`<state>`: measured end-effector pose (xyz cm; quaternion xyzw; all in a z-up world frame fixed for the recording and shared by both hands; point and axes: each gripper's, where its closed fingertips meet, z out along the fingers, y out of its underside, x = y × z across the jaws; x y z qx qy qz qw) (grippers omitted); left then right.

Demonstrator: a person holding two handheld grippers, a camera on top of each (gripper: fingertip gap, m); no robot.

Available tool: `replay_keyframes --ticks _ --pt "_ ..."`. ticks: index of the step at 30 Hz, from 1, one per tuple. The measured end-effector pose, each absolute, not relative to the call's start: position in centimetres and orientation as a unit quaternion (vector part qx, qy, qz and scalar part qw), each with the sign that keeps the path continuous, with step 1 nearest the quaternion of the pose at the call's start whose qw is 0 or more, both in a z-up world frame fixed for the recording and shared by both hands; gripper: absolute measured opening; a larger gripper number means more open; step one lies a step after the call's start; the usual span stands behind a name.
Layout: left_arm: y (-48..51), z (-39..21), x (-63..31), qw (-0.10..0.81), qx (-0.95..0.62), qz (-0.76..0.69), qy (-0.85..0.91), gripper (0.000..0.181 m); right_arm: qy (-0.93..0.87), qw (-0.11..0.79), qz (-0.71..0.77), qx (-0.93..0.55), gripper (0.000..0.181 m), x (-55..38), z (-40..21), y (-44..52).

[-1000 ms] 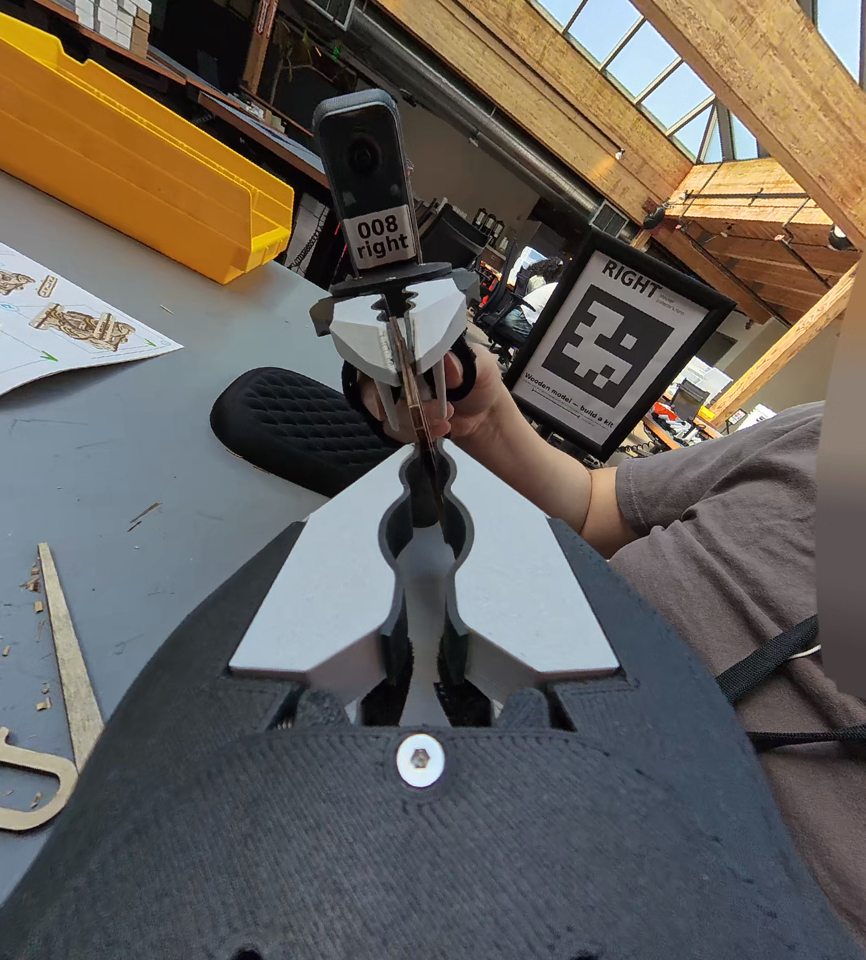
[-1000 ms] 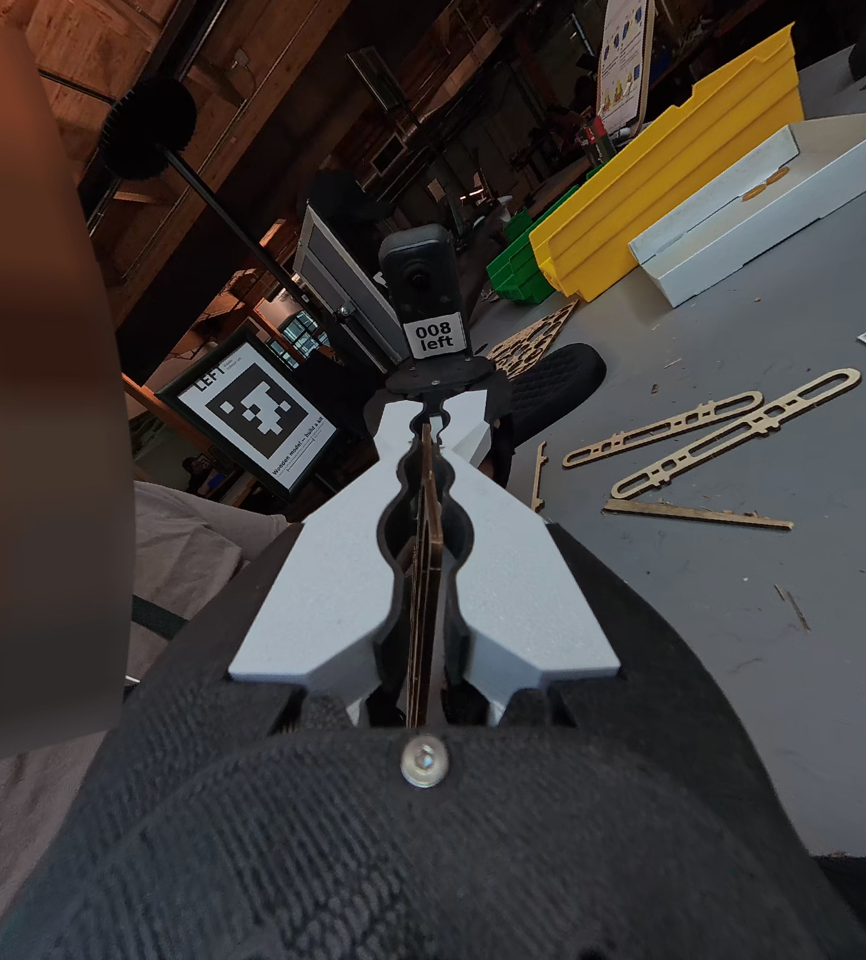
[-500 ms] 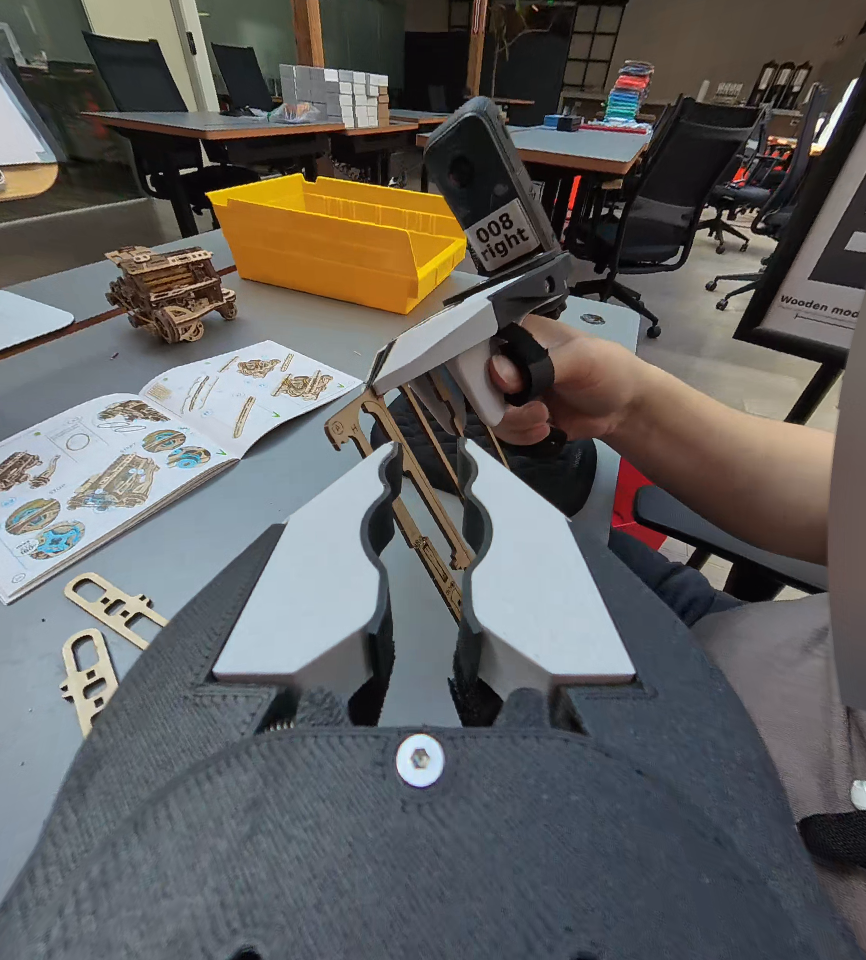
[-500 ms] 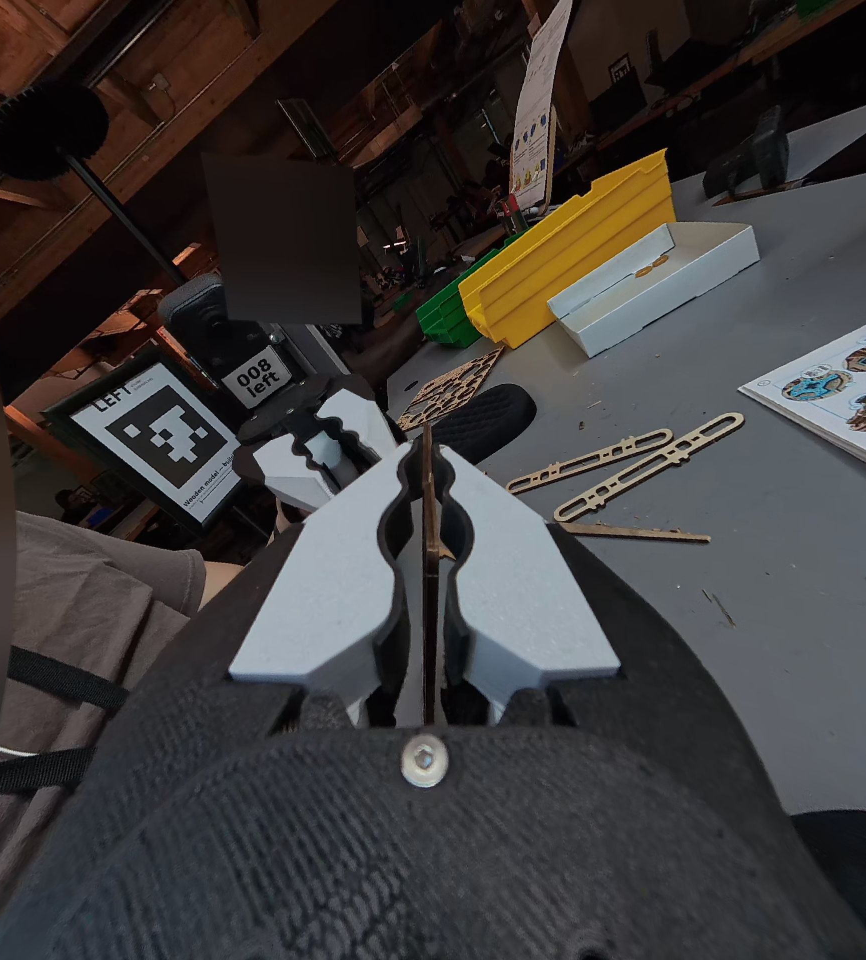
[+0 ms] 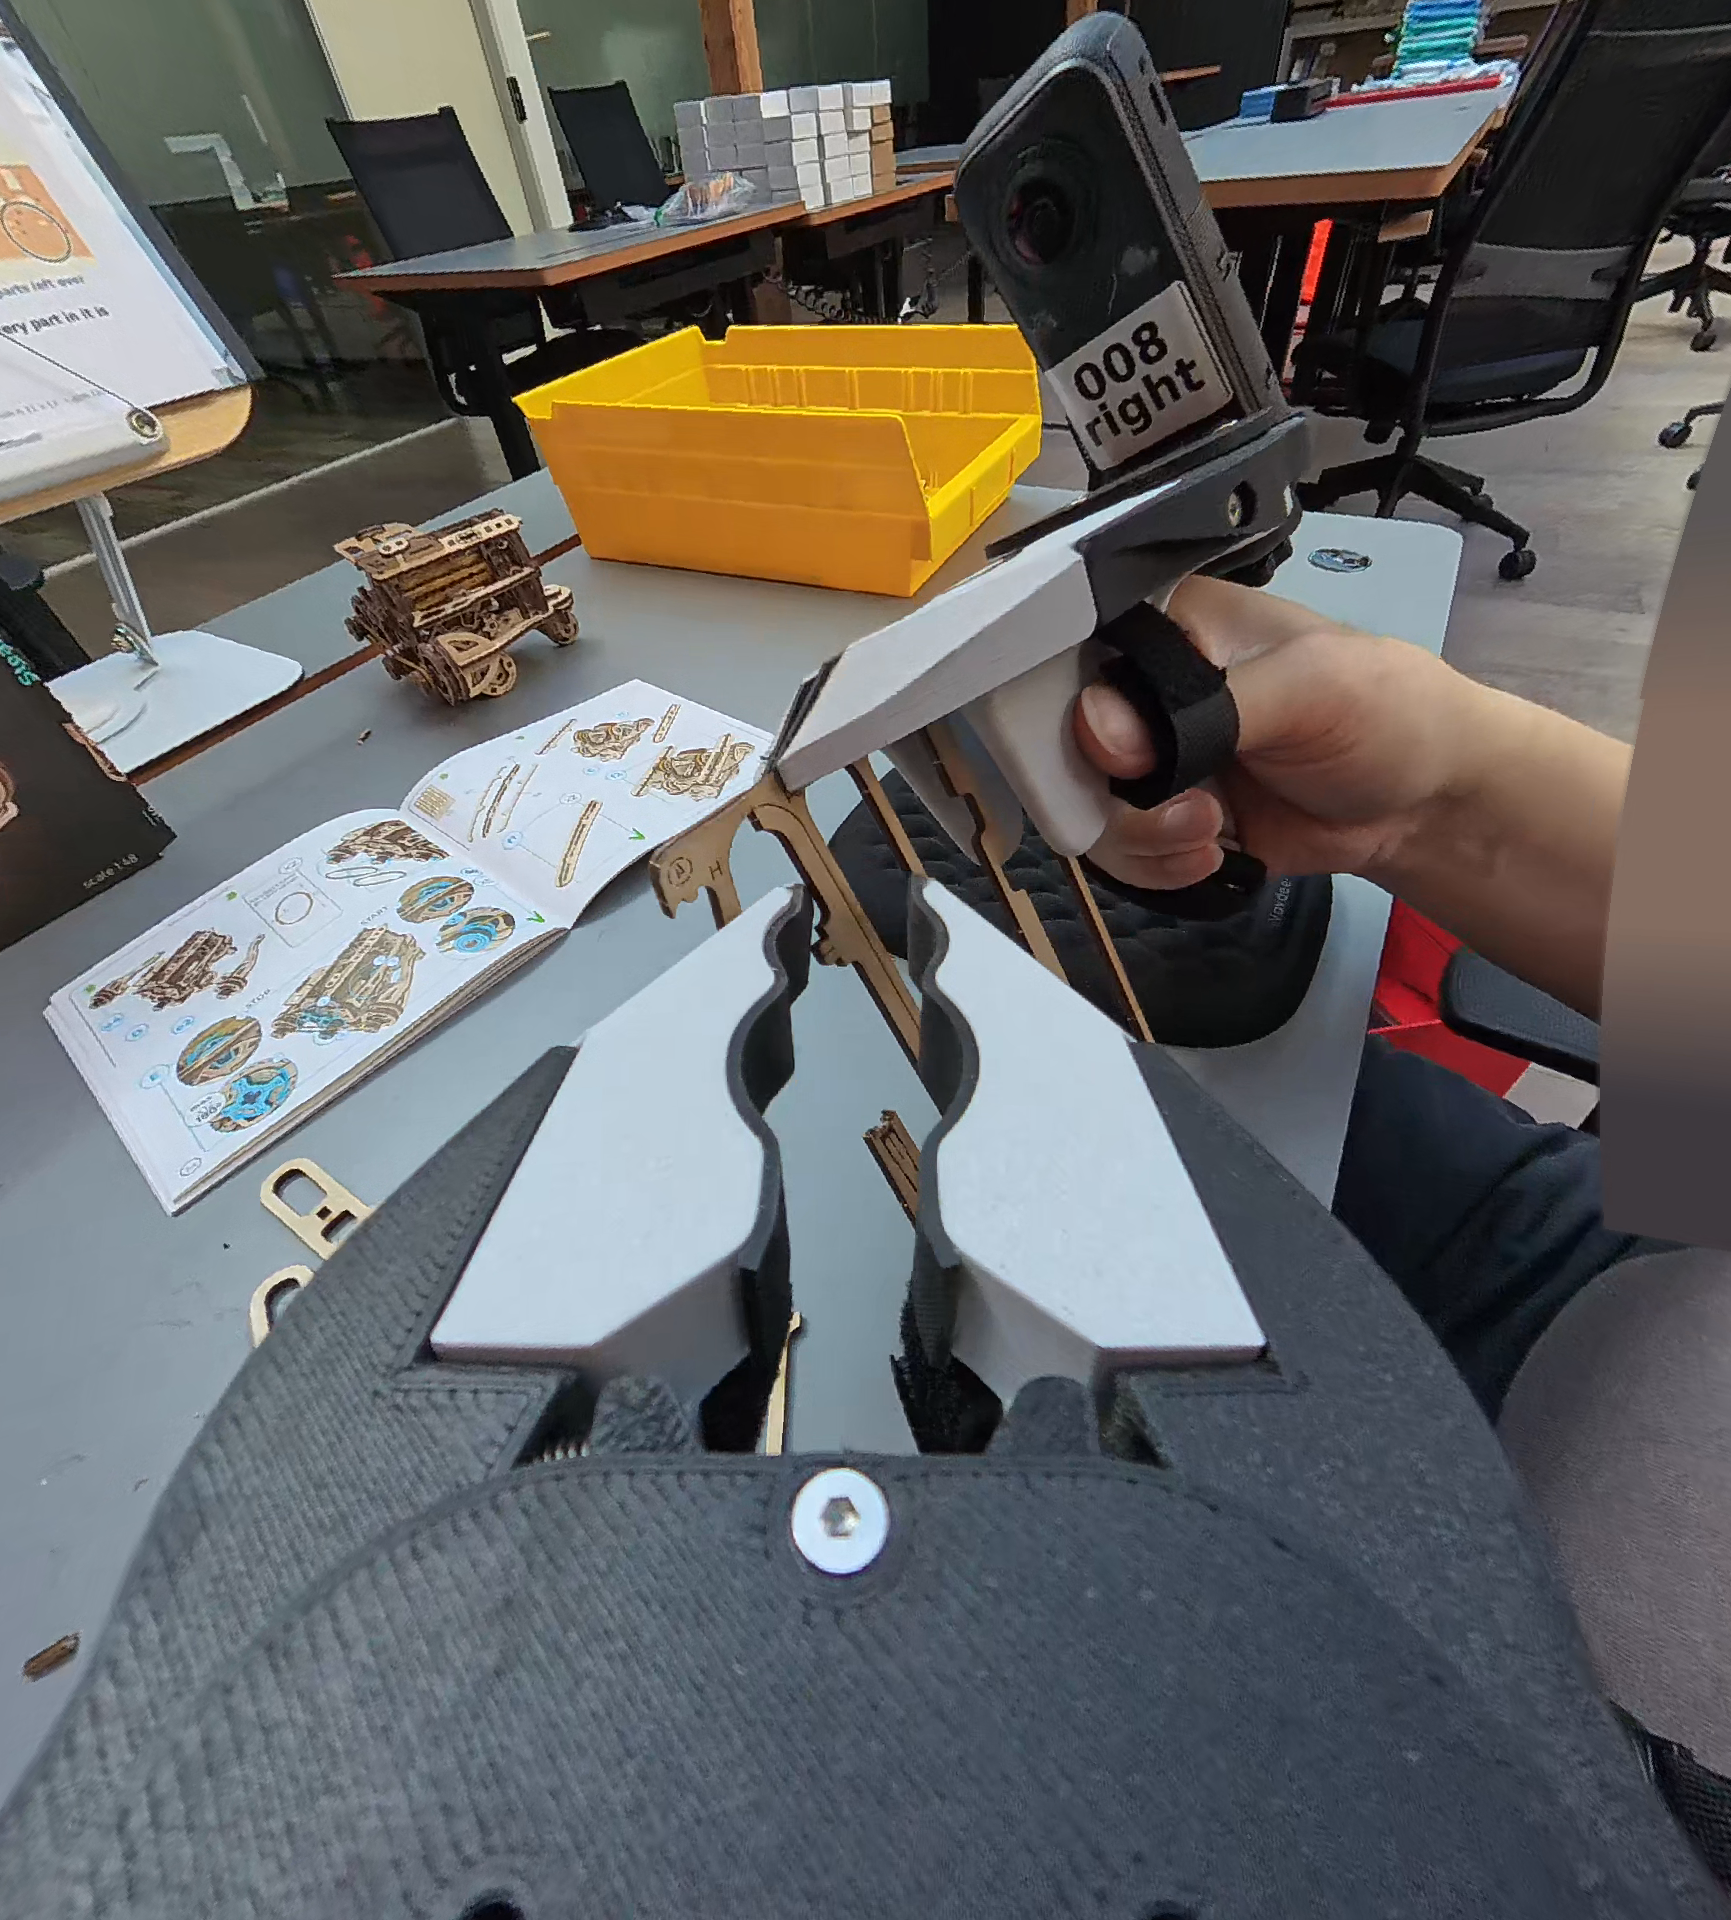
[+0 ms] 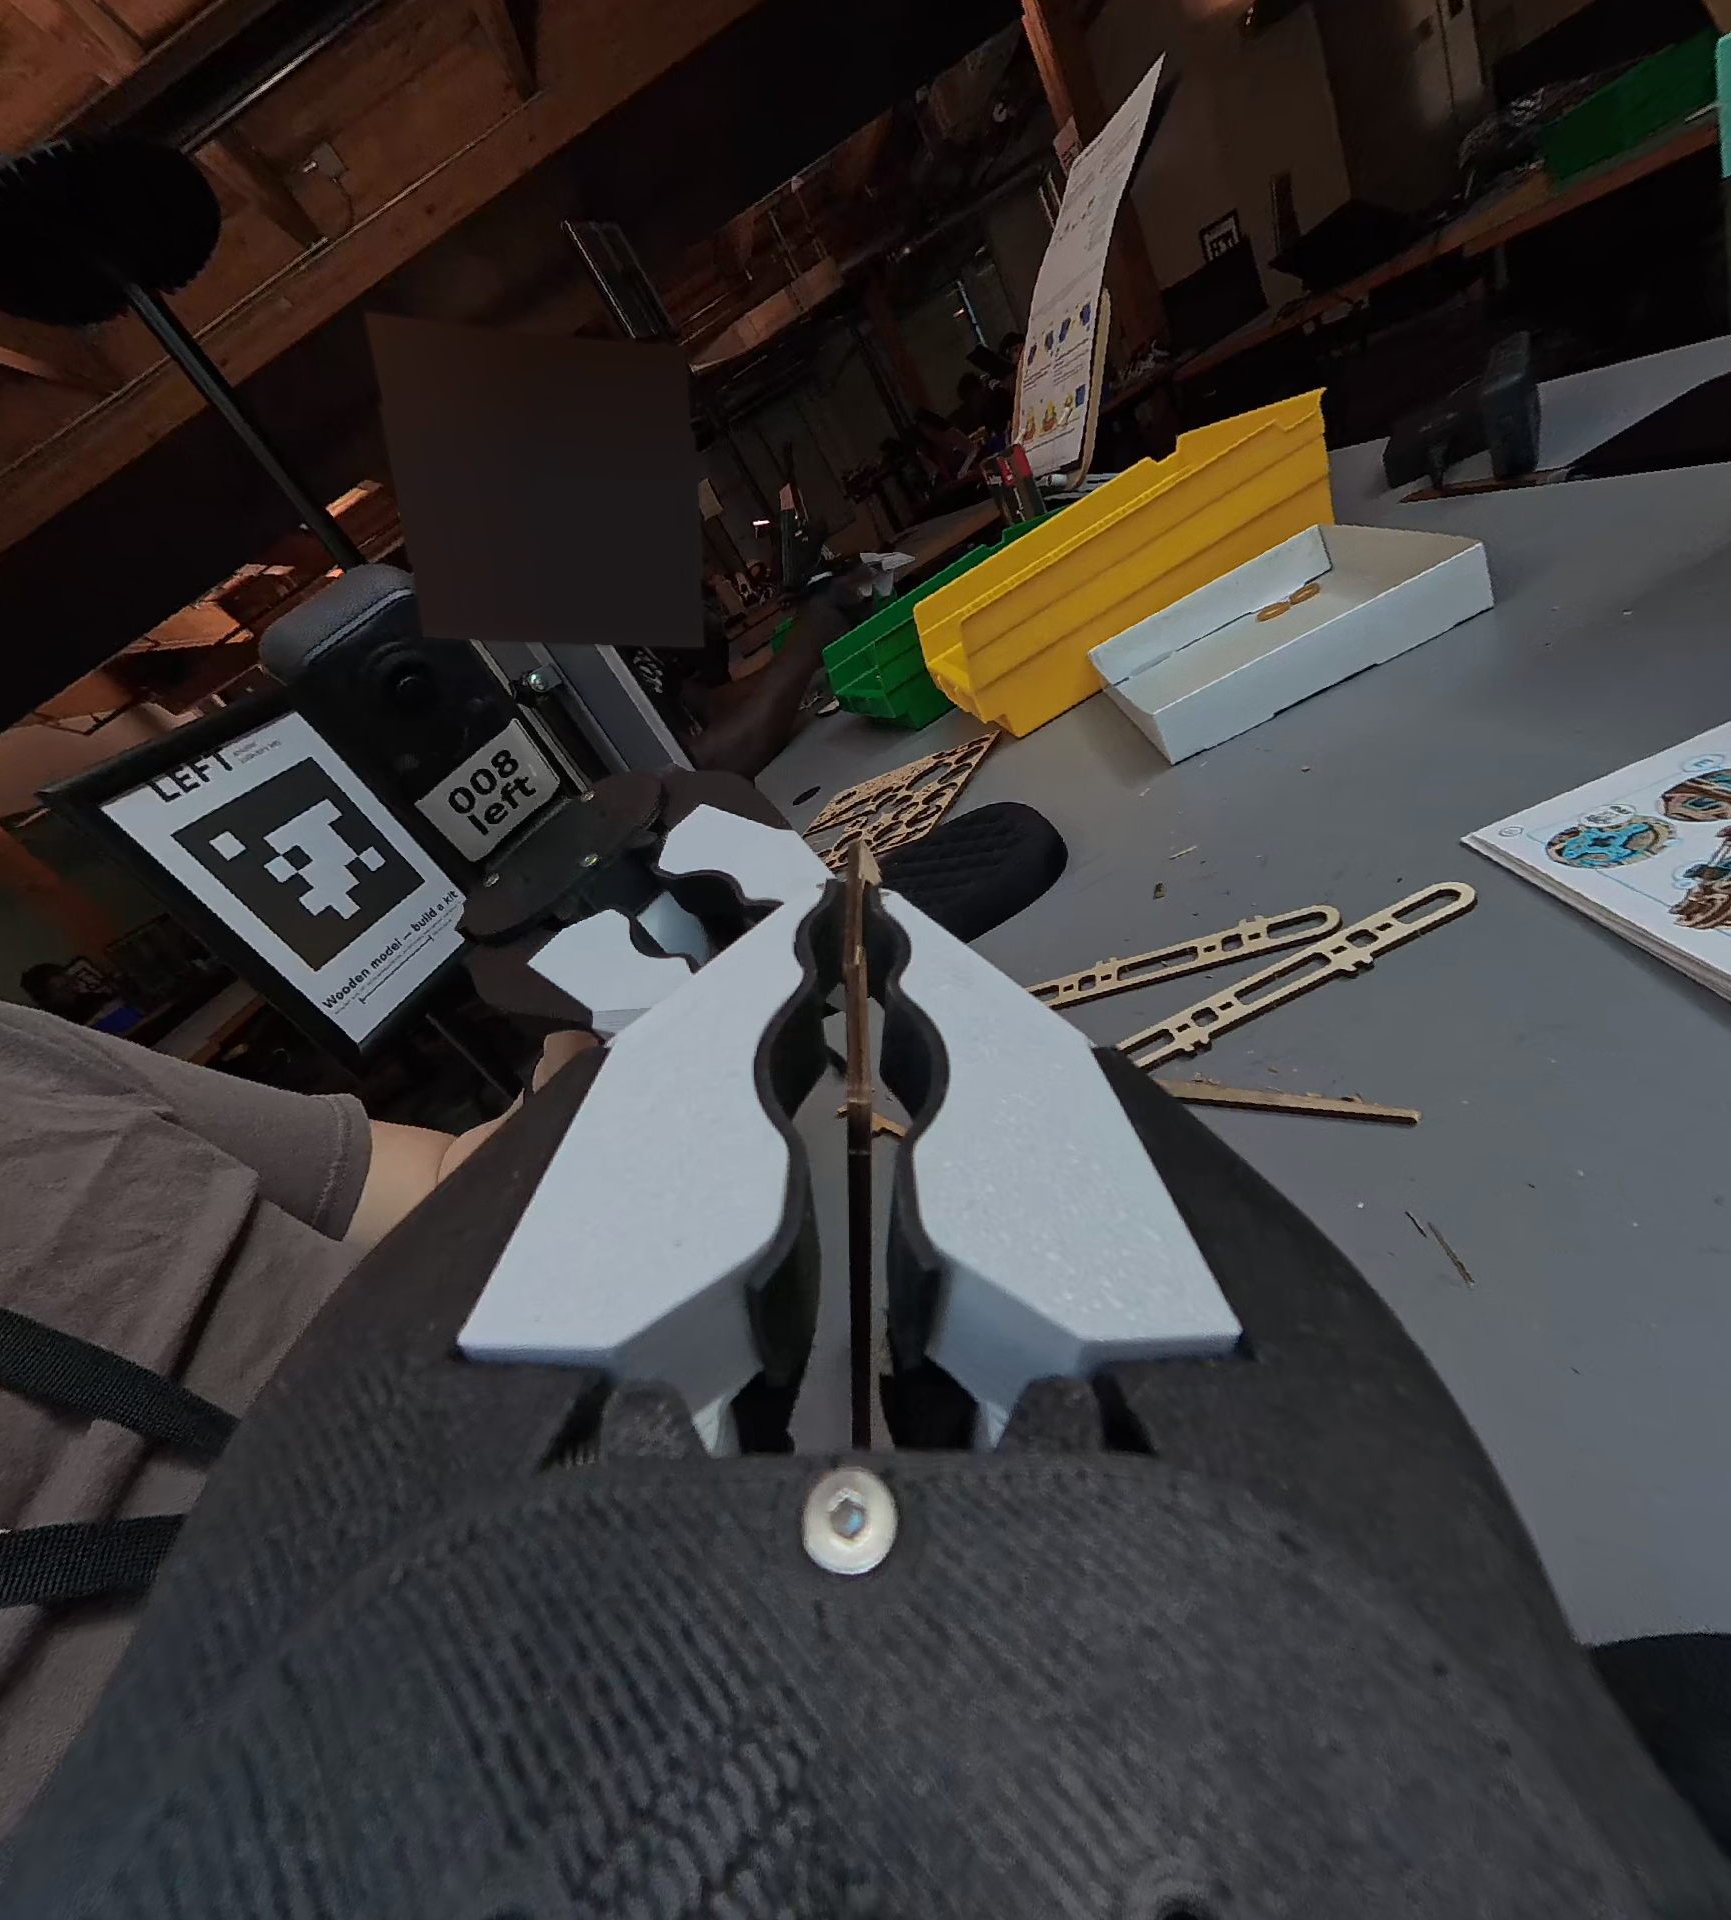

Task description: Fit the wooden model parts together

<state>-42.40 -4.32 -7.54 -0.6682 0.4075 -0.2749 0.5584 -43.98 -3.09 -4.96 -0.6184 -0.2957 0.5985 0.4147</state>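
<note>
My right gripper is shut on a thin wooden frame part, seen edge-on between its fingers. In the left wrist view the right gripper holds that part tilted above the table, with its long legs sloping down towards me. My left gripper is open. One leg of the part runs through the gap between its fingers without being gripped. The left gripper also shows in the right wrist view, open, just left of the part's tip.
On the grey table lie an open instruction booklet, a finished wooden model, a yellow bin, a black padded rest, loose wooden strips and a white tray. A person's arm and torso are at the right. The tips of both grippers are at nearly the same place.
A second ago both grippers pinched the part together in the air. My left gripper has opened and let go; both have swung down towards the table, and the part stays in the right gripper.
</note>
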Motion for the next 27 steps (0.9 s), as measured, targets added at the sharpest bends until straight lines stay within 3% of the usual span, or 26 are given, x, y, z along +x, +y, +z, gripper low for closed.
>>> replay_keyframes --ticks 3,18,27 --pt "-4.2 -7.5 -42.4 0.556 -0.671 -0.283 0.401 0.006 -0.294 0.413 0.604 -0.616 0.000 -43.9 -5.0 -3.1" --pt "-4.3 -7.3 -42.7 0.526 -0.681 -0.374 0.345 0.003 -0.292 0.411 0.627 -0.594 0.000 -43.8 -5.2 -3.0" --pt "-3.9 -8.0 -42.6 0.554 -0.692 -0.315 0.338 0.004 -0.279 0.411 0.636 -0.591 0.000 -43.8 -6.0 -2.4"
